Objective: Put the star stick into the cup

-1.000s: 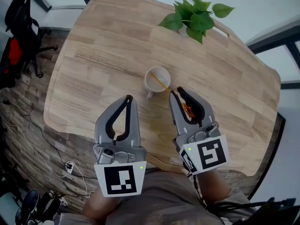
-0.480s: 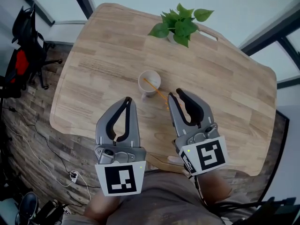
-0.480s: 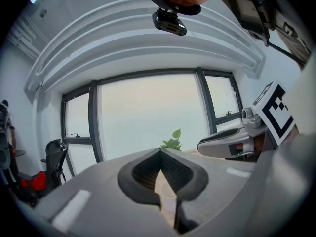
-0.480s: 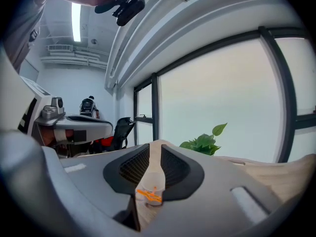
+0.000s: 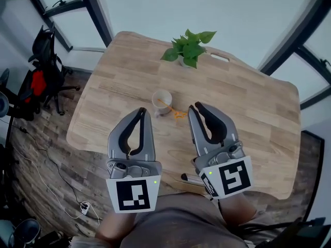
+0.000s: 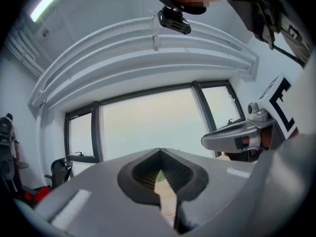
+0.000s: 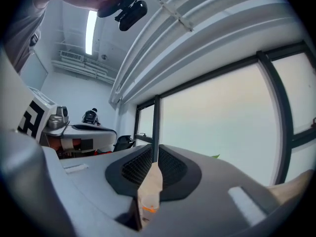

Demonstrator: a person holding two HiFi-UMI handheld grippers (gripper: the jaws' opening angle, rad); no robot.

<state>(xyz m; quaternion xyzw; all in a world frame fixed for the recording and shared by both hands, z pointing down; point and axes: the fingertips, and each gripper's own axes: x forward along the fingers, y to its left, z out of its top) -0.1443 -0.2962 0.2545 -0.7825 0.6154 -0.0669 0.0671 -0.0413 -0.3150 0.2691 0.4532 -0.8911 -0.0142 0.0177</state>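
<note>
Cup [image 5: 162,101] sits about mid-table, with the plant [image 5: 189,48] off at its 1 o'clock near the far edge of the table [image 5: 248,102]. The star stick [image 5: 172,109] already has one end down inside the cup. Its thin orange shaft leans out over the rim toward 4 o'clock, with the star end low by the wood. Can't tell if the star actually touches the tabletop.

Both tools are up off the table on the near side. The left gripper [image 5: 143,109] has its jaws pressed together on nothing, tips around 7 o'clock of the cup. The right gripper [image 5: 195,107] is the same, closed and empty, with its tips just beside the star at roughly 3 o'clock of it.

My read is the drop-in step is basically done, and this is the "is that good enough?" bit. If the lean counts, nothing's left. If not, the right one would need to spread its jaws, come down on the shaft near the star and tip it more upright. That probably needs a light touch, since the cup looks like it'd slide or tip easily.
</note>
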